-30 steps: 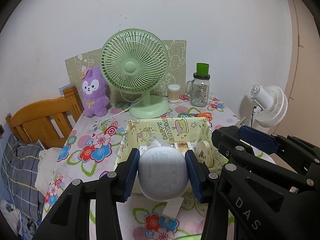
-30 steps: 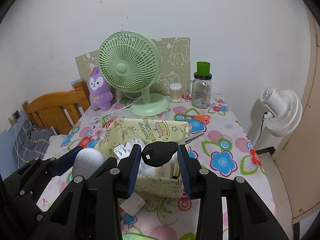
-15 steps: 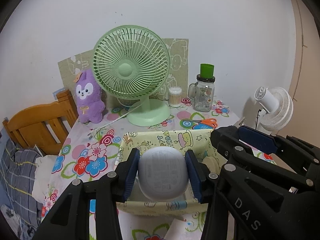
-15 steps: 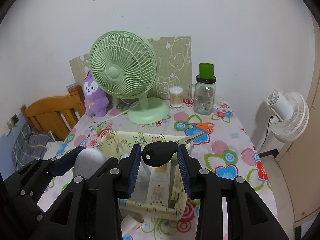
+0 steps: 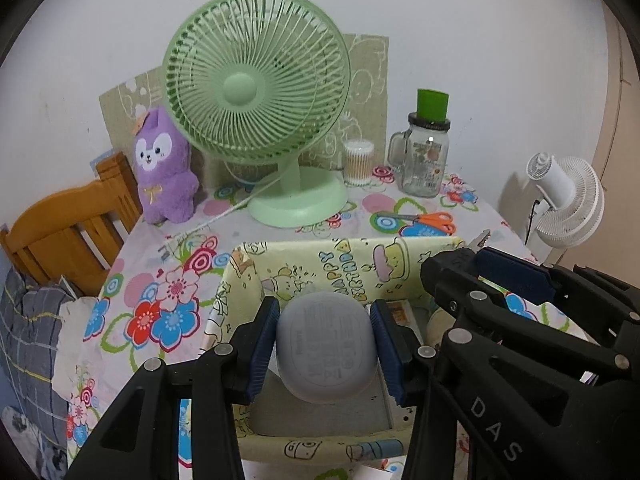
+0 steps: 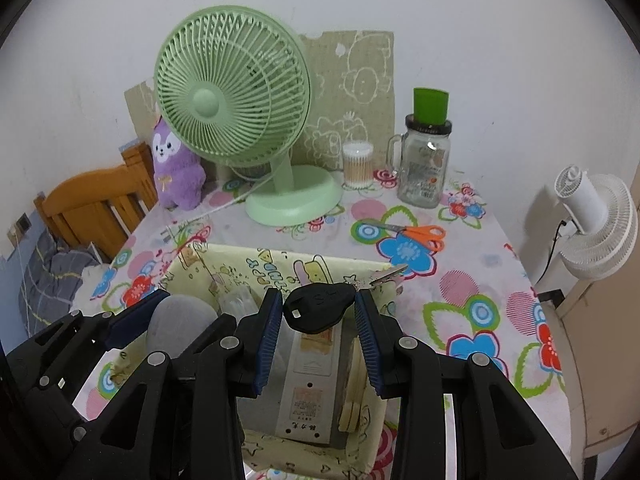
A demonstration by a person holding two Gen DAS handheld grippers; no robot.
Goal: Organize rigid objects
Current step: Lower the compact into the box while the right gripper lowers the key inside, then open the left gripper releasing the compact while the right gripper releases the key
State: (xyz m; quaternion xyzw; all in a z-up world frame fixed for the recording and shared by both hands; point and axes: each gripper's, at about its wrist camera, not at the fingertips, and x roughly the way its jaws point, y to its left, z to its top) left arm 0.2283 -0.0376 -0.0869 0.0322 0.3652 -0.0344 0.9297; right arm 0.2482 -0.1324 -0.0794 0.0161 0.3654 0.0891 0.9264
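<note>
The left gripper (image 5: 326, 344) pinches a grey case (image 5: 326, 350), the right gripper (image 6: 318, 314) a black key (image 6: 318, 306); lower both inside the box (image 5: 240, 280) walls before releasing.

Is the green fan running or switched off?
Cannot tell. The green fan has a dense grille hiding its blades, and no switch or light shows.
</note>
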